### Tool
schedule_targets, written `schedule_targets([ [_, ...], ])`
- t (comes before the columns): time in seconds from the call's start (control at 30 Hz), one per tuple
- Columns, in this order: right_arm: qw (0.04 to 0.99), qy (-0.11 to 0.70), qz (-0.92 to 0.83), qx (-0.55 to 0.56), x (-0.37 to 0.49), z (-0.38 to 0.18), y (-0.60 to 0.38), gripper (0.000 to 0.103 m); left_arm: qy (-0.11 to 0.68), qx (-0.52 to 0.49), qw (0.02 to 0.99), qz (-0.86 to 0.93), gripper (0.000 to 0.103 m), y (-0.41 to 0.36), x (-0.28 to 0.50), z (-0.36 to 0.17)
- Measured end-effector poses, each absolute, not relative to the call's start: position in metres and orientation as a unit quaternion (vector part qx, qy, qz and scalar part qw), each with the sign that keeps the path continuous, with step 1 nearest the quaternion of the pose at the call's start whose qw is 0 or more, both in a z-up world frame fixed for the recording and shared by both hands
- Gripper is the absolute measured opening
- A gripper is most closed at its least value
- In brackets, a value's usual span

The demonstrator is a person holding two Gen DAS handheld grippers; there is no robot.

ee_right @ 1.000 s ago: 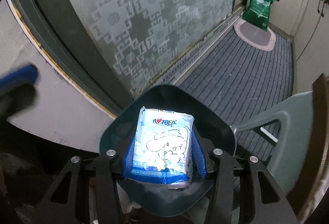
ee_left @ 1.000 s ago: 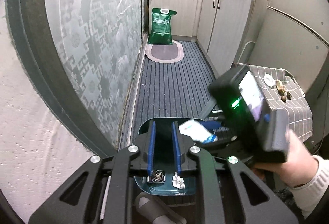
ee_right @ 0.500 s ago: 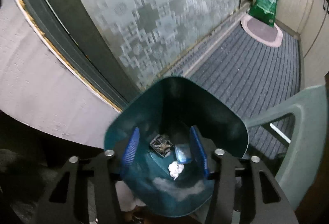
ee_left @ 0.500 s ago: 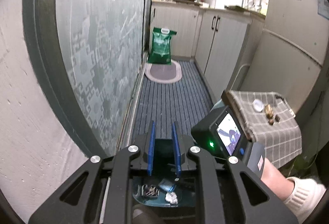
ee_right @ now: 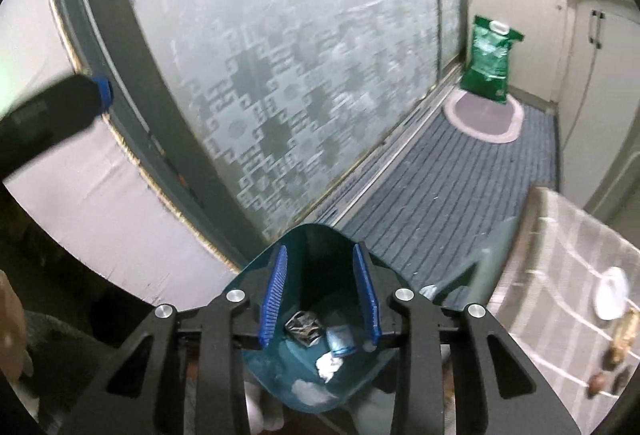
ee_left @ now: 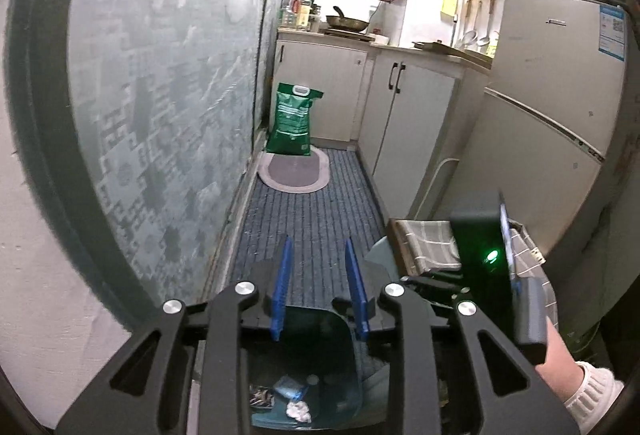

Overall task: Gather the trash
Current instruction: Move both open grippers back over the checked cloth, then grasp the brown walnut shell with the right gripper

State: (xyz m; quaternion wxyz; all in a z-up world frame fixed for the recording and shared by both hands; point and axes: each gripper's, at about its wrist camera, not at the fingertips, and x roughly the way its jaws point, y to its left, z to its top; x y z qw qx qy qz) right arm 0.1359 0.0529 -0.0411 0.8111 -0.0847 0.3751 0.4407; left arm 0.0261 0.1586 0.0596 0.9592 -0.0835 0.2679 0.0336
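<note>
A: Now, how did the right gripper (ee_right: pixel 320 291) stand?
B: Its jaws were closing with nothing between them, above the teal bin (ee_right: pixel 256 277).
A: And the left gripper (ee_left: pixel 318 287)?
B: Its jaws were opening, also empty.
A: Where was the trash?
B: A blue packet (ee_right: pixel 340 340), a dark wrapper (ee_right: pixel 303 326) and a white paper wad (ee_right: pixel 329 365) lay inside the bin, beside the frosted glass door (ee_right: pixel 280 55).
</note>
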Motion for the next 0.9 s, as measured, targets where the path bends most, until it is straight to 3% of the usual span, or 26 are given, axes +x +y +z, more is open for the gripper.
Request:
schedule_targets([
  [0.4, 0.856, 0.364, 0.367, -0.034, 0.177, -0.023, -0.054, 0.034, 0.295, -0.059, 0.953, -0.022, 0.036, 0.089, 0.065, 0.043],
  [0.9, 0.879, 0.382, 0.283, -0.023, 0.195, -0.044, -0.15, 0.035, 0.342, -0.02, 0.936, -0.084, 0.038, 0.006, 0.106, 0.004],
])
